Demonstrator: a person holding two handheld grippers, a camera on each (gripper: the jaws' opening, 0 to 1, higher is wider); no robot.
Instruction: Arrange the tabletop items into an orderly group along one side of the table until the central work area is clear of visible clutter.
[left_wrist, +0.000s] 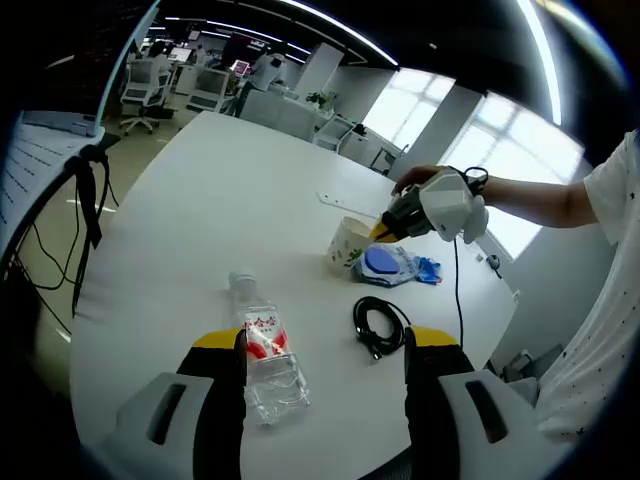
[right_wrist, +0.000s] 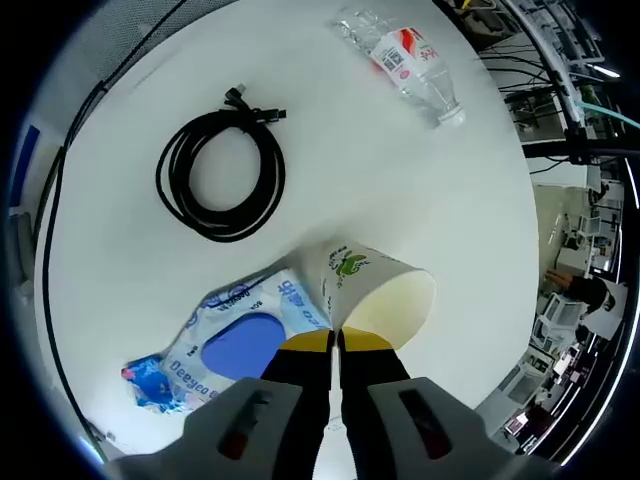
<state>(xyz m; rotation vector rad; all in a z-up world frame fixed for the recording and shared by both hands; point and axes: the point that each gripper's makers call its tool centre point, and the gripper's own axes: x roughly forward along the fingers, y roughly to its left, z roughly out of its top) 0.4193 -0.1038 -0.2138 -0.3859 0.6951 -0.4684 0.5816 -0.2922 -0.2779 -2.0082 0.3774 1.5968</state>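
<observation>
Left gripper (left_wrist: 325, 350), nearest in the left gripper view: jaws stand wide apart and grip nothing; the plastic water bottle (left_wrist: 262, 350) lies on its side on the table (left_wrist: 200, 200) with its lower end just beside the inner face of one jaw; judged, the spread is kept to take the bottle next, though contact cannot be confirmed.

Black coiled cable (left_wrist: 379, 325): lies loose on the table just beyond the other jaw, apart from the bottle; untouched.

Right gripper (right_wrist: 335, 340): jaws are drawn together on the rim of the paper cup (right_wrist: 375, 290); the cup is tipped with its mouth toward the camera; judged, the rim pinch is used because the thin wall gives the only narrow edge to hold, and a tipped, light, empty cup can be dragged or lifted that way; risk of crushing the rim if squeezed harder.

Wet wipes packet (right_wrist: 240, 340): blue and white, lying flat and touching the cup's side in the right gripper view; cup and packet already sit together near the table edge, so this side appears to be the collecting side.

Further off: bottle and cable sit well apart from that pair; the central area is therefore not yet clear; the far half of the table is bare apart from a small flat item, too small to identify.
</observation>
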